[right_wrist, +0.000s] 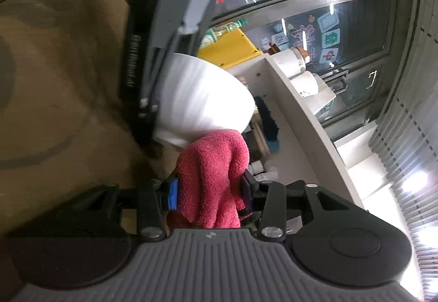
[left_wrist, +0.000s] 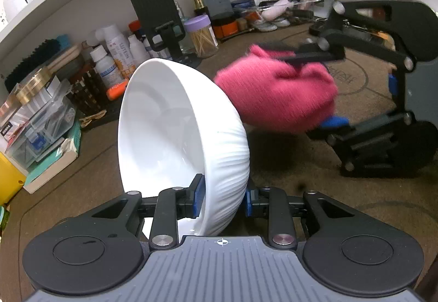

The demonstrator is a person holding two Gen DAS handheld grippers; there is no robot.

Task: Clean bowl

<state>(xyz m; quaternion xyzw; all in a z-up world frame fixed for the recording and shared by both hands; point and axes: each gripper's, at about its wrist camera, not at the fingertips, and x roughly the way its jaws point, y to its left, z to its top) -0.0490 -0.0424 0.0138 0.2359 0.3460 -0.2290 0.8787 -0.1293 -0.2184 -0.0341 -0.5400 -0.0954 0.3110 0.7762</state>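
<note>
The left hand-held gripper (left_wrist: 222,196) clamped the rim of the white ribbed bowl (left_wrist: 180,137), holding it tilted on its side above the brown desk (left_wrist: 273,165). Just beside the bowl's outer wall, the right hand-held gripper (right_wrist: 209,189) pinched a bunched pink cloth (right_wrist: 213,167) between its blue pads. Beyond the bowl, bottles and jars crowded the desk's back edge.

Open brown mat (left_wrist: 273,159) in front; bottles (left_wrist: 115,61) and boxes (left_wrist: 41,121) crowd its far-left edge
</note>
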